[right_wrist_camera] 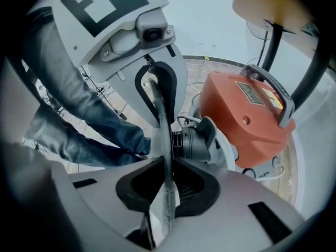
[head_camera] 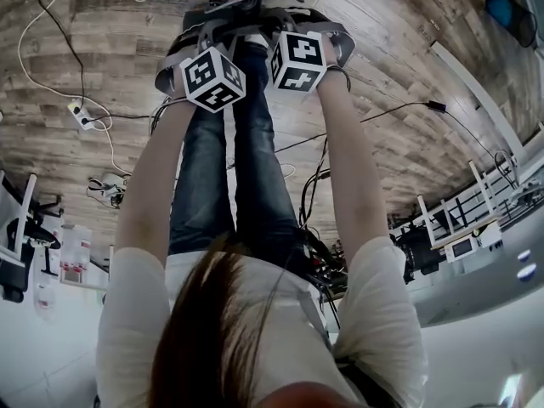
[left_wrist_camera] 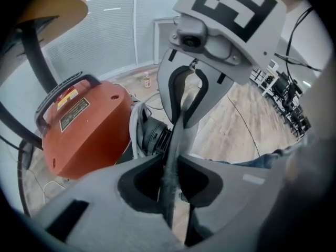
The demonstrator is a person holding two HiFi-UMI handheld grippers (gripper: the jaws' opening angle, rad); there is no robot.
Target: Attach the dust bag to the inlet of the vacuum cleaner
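Left gripper view: left gripper (left_wrist_camera: 169,181) is clenched on the thin grey bag (left_wrist_camera: 176,133) edge. The strip runs straight up into the right gripper (left_wrist_camera: 185,96), which faces it and pinches it too. Right gripper view agrees: pads tight on the same edge.

Bag edge spans the two grippers at centre frame, just beside the black inlet (left_wrist_camera: 153,135). Can't tell if they touch. Inlet sticks out of the orange vacuum (left_wrist_camera: 84,133), centre left here, centre right in right gripper view.

Round table top (left_wrist_camera: 52,7) overhangs the vacuum at upper left, with the black table leg (left_wrist_camera: 34,62) just beside it. Tight on that side.

Head view: both grippers at top centre, vacuum cut off by the top edge, person's legs (head_camera: 229,168) directly below. Wood floor (head_camera: 408,83) is open at right bar one cable. Cables (head_camera: 51,66) and power strip (head_camera: 82,116) at left.
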